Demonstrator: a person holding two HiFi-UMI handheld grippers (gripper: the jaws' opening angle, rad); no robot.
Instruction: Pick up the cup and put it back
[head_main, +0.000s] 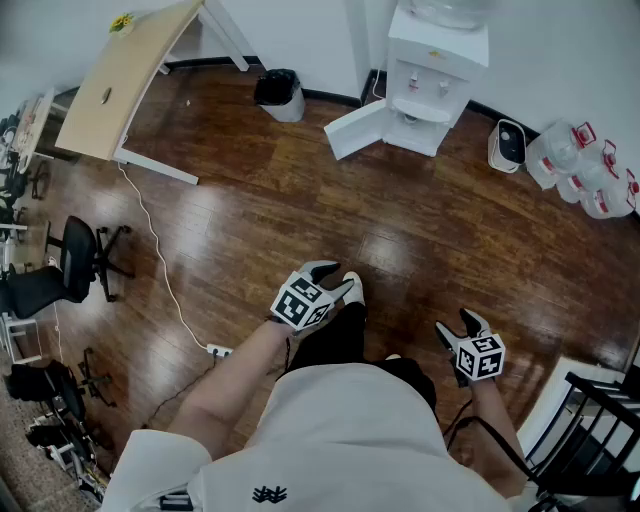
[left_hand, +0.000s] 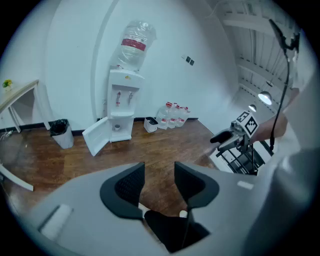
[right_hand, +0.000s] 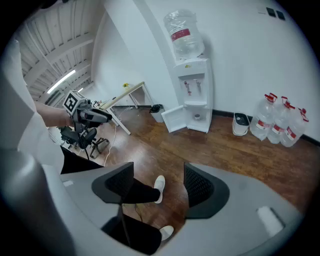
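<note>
1. I could not plainly find the cup. The nearest candidate was a small pale thing (left_hand: 116, 127) inside the open lower compartment of the water dispenser (head_main: 432, 75), whose white door (head_main: 355, 130) swung out to the side. It was too small for me to tell its shape or colour detail
2. The dispenser carried a big clear bottle (left_hand: 134, 45) upside down on top, with a red label. Three clear water jugs (head_main: 585, 175) with red caps stood together on the wooden floor (head_main: 300, 200) by the wall. A black waste bin (head_main: 278, 93) stood by the wall to the other side of the dispenser; I could not see what lay in it
3. Which way the small pale thing pointed, or how its long axis ran, I could not tell
4. My left hand-held gripper (left_hand: 159, 175) had its jaws apart with only floor showing between them. My right hand-held gripper (right_hand: 159, 175) also had its jaws apart and held nothing; one white shoe (right_hand: 158, 186) showed through the gap. Both hung over the floor, tilted downward, well apart from the dispenser
5. A pale wooden bench (head_main: 120, 80) stood far off to the left, with a small yellow thing (head_main: 122, 22) on its far end
</note>
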